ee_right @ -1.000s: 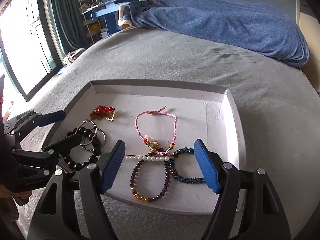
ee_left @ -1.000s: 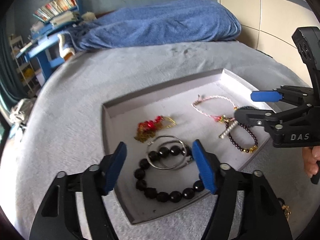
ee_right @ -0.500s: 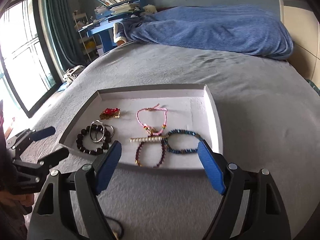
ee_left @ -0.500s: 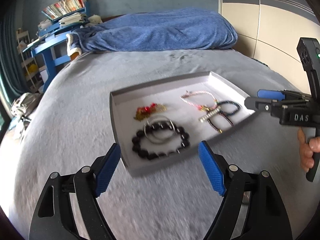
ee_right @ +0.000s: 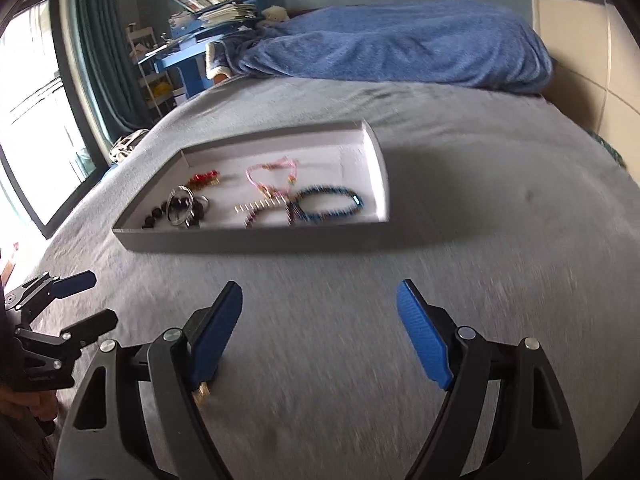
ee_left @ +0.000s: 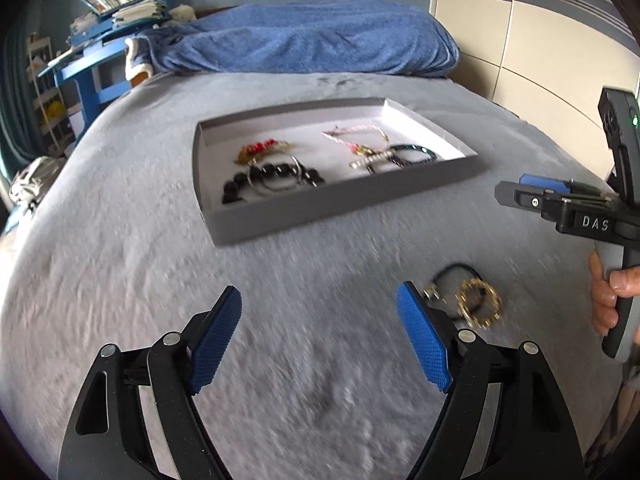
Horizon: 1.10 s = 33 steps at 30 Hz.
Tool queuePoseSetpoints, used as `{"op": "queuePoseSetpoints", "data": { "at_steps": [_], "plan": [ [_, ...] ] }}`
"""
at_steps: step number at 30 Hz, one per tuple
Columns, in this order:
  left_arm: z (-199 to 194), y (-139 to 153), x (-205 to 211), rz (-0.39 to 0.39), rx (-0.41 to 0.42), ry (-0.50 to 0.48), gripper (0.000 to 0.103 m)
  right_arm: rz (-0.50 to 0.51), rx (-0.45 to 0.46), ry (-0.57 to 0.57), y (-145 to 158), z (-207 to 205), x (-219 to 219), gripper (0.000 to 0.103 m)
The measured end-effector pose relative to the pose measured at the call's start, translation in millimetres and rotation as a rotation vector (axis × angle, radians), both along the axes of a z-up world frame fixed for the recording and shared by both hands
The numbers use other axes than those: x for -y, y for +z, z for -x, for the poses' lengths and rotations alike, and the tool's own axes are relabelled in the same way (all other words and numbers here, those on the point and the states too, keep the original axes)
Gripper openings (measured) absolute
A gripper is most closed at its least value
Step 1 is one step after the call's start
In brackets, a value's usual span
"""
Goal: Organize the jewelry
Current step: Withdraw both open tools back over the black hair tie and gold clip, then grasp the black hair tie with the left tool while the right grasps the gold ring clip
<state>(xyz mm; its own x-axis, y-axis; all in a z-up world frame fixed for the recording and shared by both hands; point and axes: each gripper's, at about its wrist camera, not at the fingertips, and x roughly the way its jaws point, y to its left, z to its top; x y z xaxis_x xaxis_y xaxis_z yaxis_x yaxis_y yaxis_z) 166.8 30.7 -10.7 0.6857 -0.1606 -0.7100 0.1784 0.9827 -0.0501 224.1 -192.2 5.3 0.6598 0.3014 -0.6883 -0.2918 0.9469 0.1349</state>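
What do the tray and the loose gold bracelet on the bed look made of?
The tray: probably cardboard, matte grey outside with a pale lining; its thin, straight walls and sharp folded corners suggest a box lid. The gold bracelet: shiny gold-coloured beads or links, likely metal or plated; motion blur leaves it open.

A wide grey-covered bed (ee_right: 460, 168) carries a rumpled blue blanket (ee_right: 400, 44); beyond, a blue wooden desk (ee_right: 180, 60) — daylight floods a tall dark-framed window (ee_right: 36, 120) with teal curtains (ee_right: 104, 40).
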Motion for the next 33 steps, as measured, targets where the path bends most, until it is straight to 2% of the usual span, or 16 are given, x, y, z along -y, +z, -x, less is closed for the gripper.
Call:
{"op": "queuePoseSetpoints", "data": {
  "at_steps": [10,20,24,26,27,29,30,32,33],
  "plan": [
    [11,-4,22,-0.007,-0.015,-0.067,0.080,-0.035,-0.051,-0.059,-22,24,26,0.079],
    [-3,-14,43,-0.046,-0.062,-0.138,0.080,-0.038,-0.059,-0.062,-29,34,27,0.081],
    [-6,-19,47,-0.057,-0.085,-0.161,0.076,-0.014,-0.051,-0.033,-29,37,18,0.081],
    [-10,-20,49,-0.056,-0.090,-0.174,0.071,-0.004,-0.052,-0.024,-29,37,15,0.081],
    [-12,-21,51,-0.052,-0.093,-0.181,0.064,-0.003,-0.053,-0.023,-29,37,15,0.081],
    [-17,-21,52,-0.052,-0.101,-0.187,0.048,-0.006,-0.056,-0.027,-30,37,16,0.082],
    [-18,-21,53,-0.048,-0.101,-0.191,0.043,-0.009,-0.057,-0.032,-30,37,17,0.082],
    [-19,-20,53,-0.044,-0.097,-0.197,0.021,-0.012,-0.053,-0.034,-29,38,17,0.082],
    [-18,-20,53,-0.040,-0.095,-0.200,0.016,-0.013,-0.051,-0.031,-28,39,16,0.082]
  ]
}}
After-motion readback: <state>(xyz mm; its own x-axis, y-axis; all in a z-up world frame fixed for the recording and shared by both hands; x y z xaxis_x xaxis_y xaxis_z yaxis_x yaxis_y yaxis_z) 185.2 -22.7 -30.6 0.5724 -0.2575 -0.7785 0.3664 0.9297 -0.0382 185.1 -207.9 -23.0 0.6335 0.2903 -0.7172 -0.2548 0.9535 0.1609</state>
